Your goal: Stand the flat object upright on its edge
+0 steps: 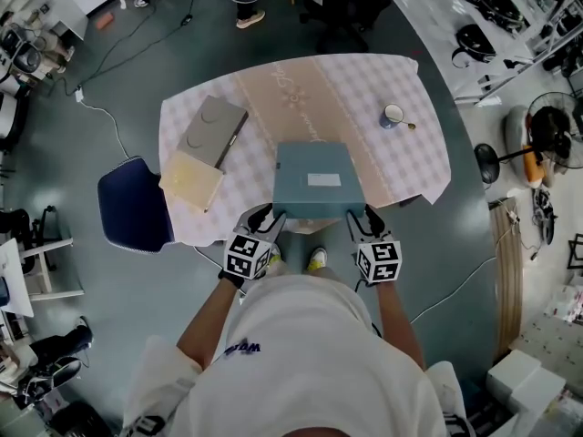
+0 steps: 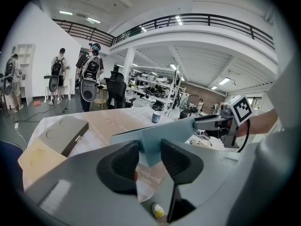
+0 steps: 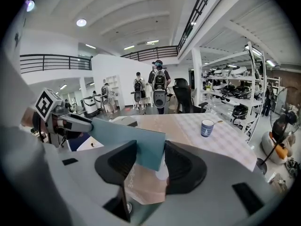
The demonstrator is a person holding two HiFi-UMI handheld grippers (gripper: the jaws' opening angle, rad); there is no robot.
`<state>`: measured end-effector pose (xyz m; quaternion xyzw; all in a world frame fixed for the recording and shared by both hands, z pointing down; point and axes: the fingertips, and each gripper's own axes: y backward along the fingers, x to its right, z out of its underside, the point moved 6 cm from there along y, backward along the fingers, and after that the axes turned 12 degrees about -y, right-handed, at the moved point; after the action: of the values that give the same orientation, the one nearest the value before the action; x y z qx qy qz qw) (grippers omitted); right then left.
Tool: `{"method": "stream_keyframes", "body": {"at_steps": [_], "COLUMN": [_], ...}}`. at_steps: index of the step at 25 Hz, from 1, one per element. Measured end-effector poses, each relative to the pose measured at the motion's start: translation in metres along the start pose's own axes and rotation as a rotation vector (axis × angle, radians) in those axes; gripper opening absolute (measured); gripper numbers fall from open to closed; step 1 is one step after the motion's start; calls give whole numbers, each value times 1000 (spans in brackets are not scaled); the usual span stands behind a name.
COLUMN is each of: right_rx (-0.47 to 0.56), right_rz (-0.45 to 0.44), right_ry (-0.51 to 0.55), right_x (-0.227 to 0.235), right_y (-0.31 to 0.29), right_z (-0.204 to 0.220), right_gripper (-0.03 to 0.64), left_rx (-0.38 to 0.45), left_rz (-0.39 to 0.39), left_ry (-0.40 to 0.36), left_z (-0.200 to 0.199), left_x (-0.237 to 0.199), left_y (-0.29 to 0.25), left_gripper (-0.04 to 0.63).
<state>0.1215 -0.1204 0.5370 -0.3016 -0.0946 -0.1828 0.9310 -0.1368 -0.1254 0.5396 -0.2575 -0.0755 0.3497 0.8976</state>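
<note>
A flat teal box with a white label is tilted up at the table's near edge, its near side raised. My left gripper is shut on the box's near left corner. My right gripper is shut on the near right corner. In the left gripper view the box's edge runs across to the right gripper. In the right gripper view it runs to the left gripper. The box's far edge is near the tablecloth; I cannot tell if it touches.
On the checked tablecloth lie a flat grey box and a pale yellow box at the left, and a mug with a spoon at the right. A blue chair stands left of the table. People stand beyond the table.
</note>
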Motion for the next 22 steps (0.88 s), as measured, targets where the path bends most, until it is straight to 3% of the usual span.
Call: {"method": "stream_keyframes", "body": {"at_steps": [9, 22], "right_rx": [6, 2], "right_rz": [-48, -46], "right_ry": [-27, -56], "right_x": [2, 7], "right_y": [-9, -18], "right_z": [-34, -48], "right_gripper": [184, 175], "left_rx": [38, 39], "left_rz": [-8, -5], "left_ry": [23, 41], "left_z": [-29, -40], "left_x": [-20, -31], "left_y": [-2, -10], "left_gripper": [144, 137]}}
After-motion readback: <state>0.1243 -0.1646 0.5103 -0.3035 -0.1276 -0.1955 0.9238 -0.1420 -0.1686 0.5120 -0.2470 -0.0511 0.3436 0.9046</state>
